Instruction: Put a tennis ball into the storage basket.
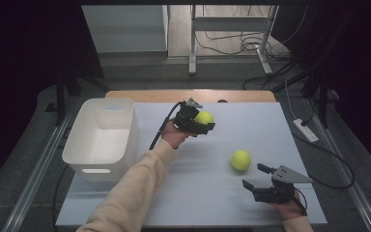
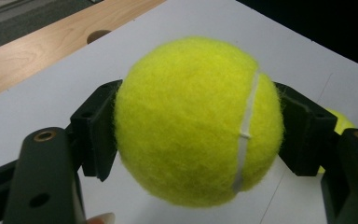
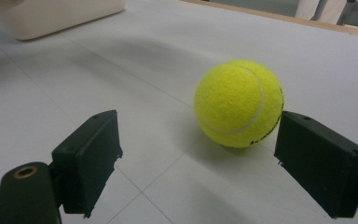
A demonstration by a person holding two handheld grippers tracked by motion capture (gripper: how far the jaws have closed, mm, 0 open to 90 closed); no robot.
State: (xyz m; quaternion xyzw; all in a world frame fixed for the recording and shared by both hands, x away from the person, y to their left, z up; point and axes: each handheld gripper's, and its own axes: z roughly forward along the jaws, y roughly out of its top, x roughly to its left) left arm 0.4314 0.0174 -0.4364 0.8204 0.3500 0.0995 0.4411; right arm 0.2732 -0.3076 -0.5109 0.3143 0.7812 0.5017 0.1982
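A yellow tennis ball [image 1: 204, 117] [image 2: 198, 121] is clamped in my left gripper [image 1: 200, 122] [image 2: 196, 130], which is shut on it and held above the white table mat. Both black pads press its sides. A second tennis ball [image 1: 240, 160] [image 3: 238, 103] lies on the mat at the right. My right gripper [image 1: 259, 176] [image 3: 198, 161] stands open near the front right, just short of that ball, with nothing between its pads.
A white plastic bin [image 1: 101, 137] stands at the left of the mat, its corner [image 3: 60, 18] also seen far off. The wooden table edge [image 1: 188, 95] runs along the back. Cables and a power strip [image 1: 305, 130] lie on the floor to the right.
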